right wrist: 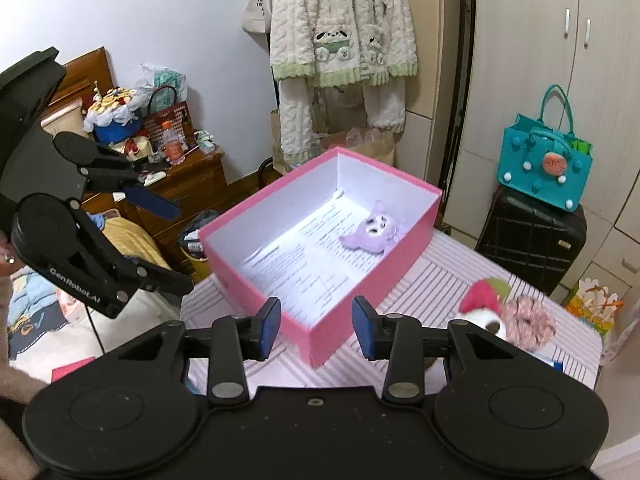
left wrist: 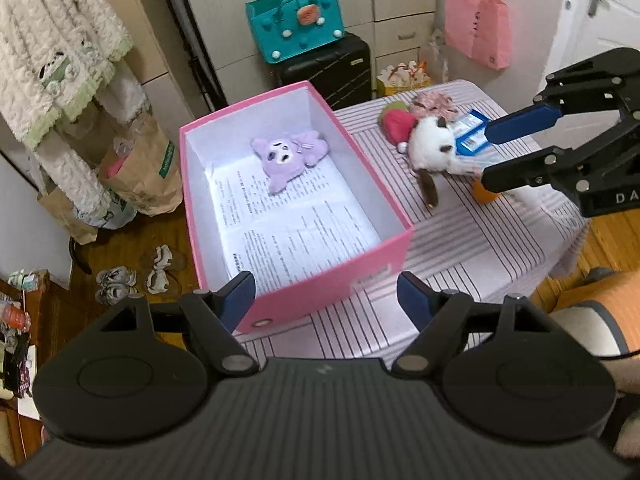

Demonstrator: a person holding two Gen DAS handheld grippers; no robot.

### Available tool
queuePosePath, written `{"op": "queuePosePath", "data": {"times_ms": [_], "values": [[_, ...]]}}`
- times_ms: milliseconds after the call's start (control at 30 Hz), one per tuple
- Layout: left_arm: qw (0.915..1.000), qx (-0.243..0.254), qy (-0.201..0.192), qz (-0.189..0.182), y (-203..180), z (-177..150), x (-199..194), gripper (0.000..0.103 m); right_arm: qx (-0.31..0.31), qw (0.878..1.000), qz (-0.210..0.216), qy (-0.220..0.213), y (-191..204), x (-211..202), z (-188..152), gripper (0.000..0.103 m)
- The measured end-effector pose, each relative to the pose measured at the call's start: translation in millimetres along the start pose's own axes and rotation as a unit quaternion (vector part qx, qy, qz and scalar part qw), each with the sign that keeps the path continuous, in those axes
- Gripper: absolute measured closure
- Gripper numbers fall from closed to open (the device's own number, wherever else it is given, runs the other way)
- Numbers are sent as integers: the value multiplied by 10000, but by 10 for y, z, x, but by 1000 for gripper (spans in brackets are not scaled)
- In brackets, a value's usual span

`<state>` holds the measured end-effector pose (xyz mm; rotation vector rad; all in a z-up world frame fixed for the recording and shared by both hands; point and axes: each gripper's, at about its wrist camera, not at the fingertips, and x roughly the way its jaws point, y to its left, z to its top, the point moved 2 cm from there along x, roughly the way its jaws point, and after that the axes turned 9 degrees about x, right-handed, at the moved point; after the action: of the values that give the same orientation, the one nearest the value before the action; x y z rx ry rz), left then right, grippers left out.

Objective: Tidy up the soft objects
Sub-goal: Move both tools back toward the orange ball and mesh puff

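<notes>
A pink box (left wrist: pixel 320 280) (right wrist: pixel 260 284), lined with printed paper, stands on the striped tablecloth (left wrist: pixel 460 248). A purple plush (left wrist: pixel 286 156) (right wrist: pixel 374 234) lies inside it at the far end. Beside the box lie a white plush with brown ears (left wrist: pixel 432 144) (right wrist: pixel 486 318), a red strawberry plush (left wrist: pixel 396 124) (right wrist: pixel 478 298) and a pink fuzzy piece (left wrist: pixel 434 104) (right wrist: pixel 526 324). My left gripper (left wrist: pixel 326 292) (right wrist: pixel 184 246) hangs open over the box's near corner, holding nothing. My right gripper (left wrist: pixel 488 156) (right wrist: pixel 316 326) is open next to the white plush's blue tag, with nothing between its fingers.
A teal bag (left wrist: pixel 296 20) sits on a black suitcase (left wrist: pixel 332 68) behind the table. Paper bags (left wrist: pixel 140 176) and slippers (left wrist: pixel 160 268) lie on the floor to the left. A fluffy robe (right wrist: pixel 344 40) hangs on the wall, and a cluttered wooden nightstand (right wrist: pixel 188 176) stands near it.
</notes>
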<state>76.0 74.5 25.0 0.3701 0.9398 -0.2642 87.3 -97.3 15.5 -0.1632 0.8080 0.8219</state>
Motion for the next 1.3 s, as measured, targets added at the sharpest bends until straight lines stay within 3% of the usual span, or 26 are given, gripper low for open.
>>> {"op": "queuePosePath", "data": {"times_ms": [400,800,1067,1300], "values": [[9990,295,26,-339,-425,-182,63,25,185,9996,-185,113,-145,-193,-590,56],[9938,685,-49,-879,-855,-267,263,25,704,9963,-348,358,-474,-88,-1266,56],[9907,714,-415,-1078,-1029,-217,492,25,886,9947,-448,265,-656,-79,-1595,55],[9871,680,-959,-1091,-1207,-170,668,25,982,9929,-672,-11,-843,-26,-1775,54]]}}
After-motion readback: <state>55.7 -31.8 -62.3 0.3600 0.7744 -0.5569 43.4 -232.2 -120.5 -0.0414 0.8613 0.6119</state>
